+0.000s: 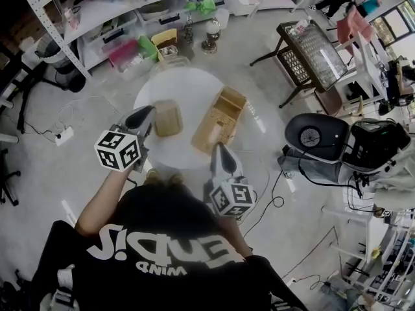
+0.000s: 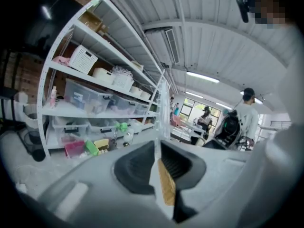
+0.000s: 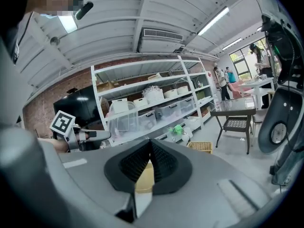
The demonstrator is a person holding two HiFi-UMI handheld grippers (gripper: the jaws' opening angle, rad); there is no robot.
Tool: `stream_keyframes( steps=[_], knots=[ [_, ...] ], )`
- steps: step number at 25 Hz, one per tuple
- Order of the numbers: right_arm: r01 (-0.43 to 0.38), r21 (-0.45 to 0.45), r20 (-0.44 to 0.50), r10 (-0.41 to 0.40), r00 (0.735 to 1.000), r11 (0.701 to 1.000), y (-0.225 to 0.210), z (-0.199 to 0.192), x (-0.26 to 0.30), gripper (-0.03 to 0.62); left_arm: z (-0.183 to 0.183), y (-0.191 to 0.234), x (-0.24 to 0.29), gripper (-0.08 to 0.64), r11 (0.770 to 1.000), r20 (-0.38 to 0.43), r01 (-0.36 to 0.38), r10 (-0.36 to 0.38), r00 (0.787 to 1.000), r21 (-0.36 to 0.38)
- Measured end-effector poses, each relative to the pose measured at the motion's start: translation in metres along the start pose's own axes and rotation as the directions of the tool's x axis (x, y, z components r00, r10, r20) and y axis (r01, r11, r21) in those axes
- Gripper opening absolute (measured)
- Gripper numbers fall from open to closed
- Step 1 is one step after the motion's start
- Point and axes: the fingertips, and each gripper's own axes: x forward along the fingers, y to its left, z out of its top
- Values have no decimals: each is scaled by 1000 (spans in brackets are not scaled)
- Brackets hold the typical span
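1. Currently, in the head view, my left hand-held gripper [image 1: 144, 115] hovers over the left part of the round white desk [image 1: 181, 83], just beside the left edge of the small cardboard box [image 1: 167, 117]. I cannot tell whether it touches the box.
2. In the left gripper view, the left hand-held gripper [image 2: 157, 145] has its two dark ribbed jaws pressed together at the tips, with nothing clamped. A narrow tan sliver shows in the slit below the tips.
3. My right hand-held gripper [image 1: 219, 149] sits at the near end of the open cardboard box [image 1: 220, 118], which lies on the desk's right half with its flaps spread. I cannot make out contact there either.
4. In the right gripper view, the right hand-held gripper [image 3: 150, 145] is likewise closed, tips meeting, with a tan patch visible in the gap beneath them.
5. The two boxes lie side by side on the desk, near each other but apart, the small one closed.
6. The right gripper view also catches the left one's marker cube [image 3: 62, 122] off to the left.
7. White shelving [image 1: 123, 18] with plastic bins stands beyond the desk, and a black-framed side table [image 1: 311, 50] stands to the right.
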Motion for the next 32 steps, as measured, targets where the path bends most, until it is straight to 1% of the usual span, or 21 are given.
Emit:
stream_keyframes(
  steps=[5,10,13,15,18,20,26,32],
  knots=[
    [-89,-19,-23,88,996,996,14,0,4,0,11,-17,-43,41,996,79,-70,65,995,60],
    [-184,-36,-53,182,982,982,22,-8,11,0,4,-25,-72,41,989,141,-146,139,980,39],
    [-219,-41,-59,216,975,975,31,-11,14,0,2,-26,-92,41,982,156,-184,175,972,44],
    [-231,-40,-62,228,972,972,39,-15,12,0,-1,-26,-108,40,980,157,-198,190,969,34],
    [-244,-40,-64,242,968,969,54,-19,6,0,-5,-29,-133,41,979,163,-204,200,966,8],
    [-248,-42,-60,245,968,968,66,-21,-1,0,-8,-33,-152,41,979,166,-206,202,965,7],
    [-229,-54,-38,227,973,972,100,-33,-38,0,-25,-46,-205,41,979,161,-197,186,969,58],
    [-165,-75,-5,165,986,983,126,-48,-94,0,-48,-56,-249,41,984,156,-152,137,978,88]
  ],
)
